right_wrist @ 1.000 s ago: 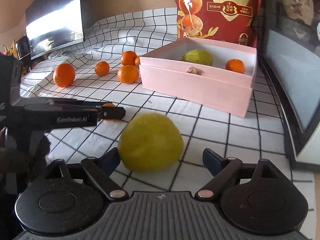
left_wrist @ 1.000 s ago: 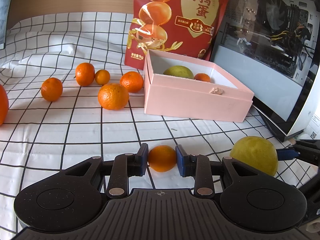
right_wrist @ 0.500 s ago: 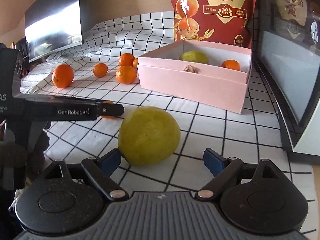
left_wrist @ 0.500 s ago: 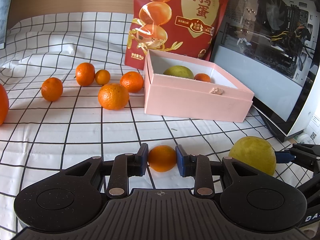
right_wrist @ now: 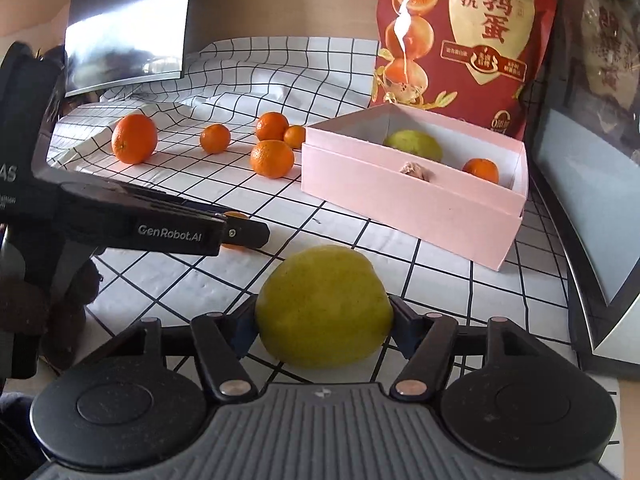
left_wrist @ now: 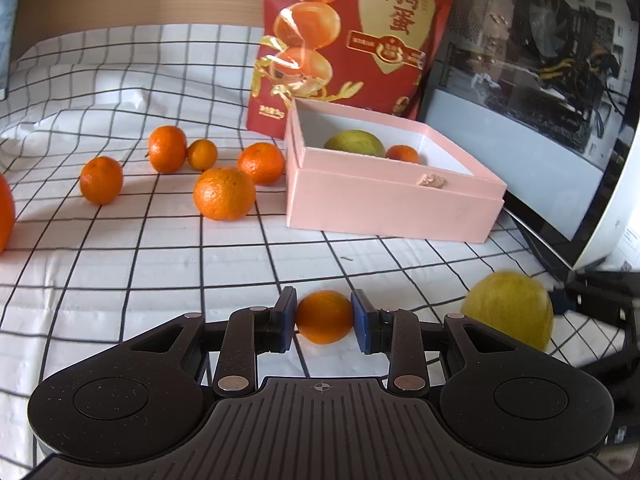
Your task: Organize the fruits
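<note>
My left gripper (left_wrist: 325,320) is shut on a small orange (left_wrist: 325,312) that rests on the checked cloth. In the right wrist view it shows from the side as a black left gripper (right_wrist: 240,234). My right gripper (right_wrist: 324,330) is closing its jaws on a big yellow-green fruit (right_wrist: 324,304), and both pads touch its sides. The same yellow-green fruit (left_wrist: 508,310) lies at the lower right of the left wrist view. The open pink box (left_wrist: 392,208) holds another yellow-green fruit (left_wrist: 354,142) and a small orange (left_wrist: 402,153).
Several loose oranges (left_wrist: 224,194) lie on the cloth left of the pink box (right_wrist: 408,204). A red snack bag (left_wrist: 352,40) stands behind the box. A computer case (left_wrist: 540,80) flanks the right side. A dark monitor (right_wrist: 124,28) stands at the back left.
The right gripper's jaws have come in from wide apart onto the yellow-green fruit, and that gripper shifted slightly. The left gripper and its orange have not moved.
</note>
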Demonstrator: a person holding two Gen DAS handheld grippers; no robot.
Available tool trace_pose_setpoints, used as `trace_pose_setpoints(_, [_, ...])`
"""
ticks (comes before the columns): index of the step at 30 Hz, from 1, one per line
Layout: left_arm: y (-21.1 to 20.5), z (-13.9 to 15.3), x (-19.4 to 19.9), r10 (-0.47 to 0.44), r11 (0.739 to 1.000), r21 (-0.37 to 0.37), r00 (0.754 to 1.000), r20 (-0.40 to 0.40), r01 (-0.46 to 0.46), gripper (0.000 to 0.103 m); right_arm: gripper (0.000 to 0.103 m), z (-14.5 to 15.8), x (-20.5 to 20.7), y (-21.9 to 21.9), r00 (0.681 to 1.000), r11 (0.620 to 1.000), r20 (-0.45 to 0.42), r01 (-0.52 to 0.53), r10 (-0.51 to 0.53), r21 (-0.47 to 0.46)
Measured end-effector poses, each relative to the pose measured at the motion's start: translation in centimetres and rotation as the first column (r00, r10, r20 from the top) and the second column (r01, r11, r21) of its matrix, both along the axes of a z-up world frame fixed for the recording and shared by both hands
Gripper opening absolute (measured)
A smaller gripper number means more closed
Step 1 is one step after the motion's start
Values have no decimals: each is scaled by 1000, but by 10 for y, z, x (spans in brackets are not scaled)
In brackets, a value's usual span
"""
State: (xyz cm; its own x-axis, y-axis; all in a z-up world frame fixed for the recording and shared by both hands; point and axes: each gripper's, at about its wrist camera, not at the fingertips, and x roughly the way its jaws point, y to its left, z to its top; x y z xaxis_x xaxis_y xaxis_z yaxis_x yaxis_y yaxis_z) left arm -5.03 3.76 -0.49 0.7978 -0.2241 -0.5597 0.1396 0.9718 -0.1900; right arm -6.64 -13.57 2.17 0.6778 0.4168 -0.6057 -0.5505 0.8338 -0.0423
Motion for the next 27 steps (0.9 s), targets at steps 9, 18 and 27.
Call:
trace_pose_setpoints(9, [-3,81,51,-54,995,-84,995,81,61,34,66,75,40,-1,988,993,109,106,-111,49])
trace_pose_setpoints(18, [-26,97,142,-47,981,-187,998,51,56,34,66,182,106,11,932,965,253,250,-260,72])
trace_pose_setpoints(27, [-52,74,157,-111,994,-13,994,7,111,34,66,177,156,2,936,942,116,324,-333,89])
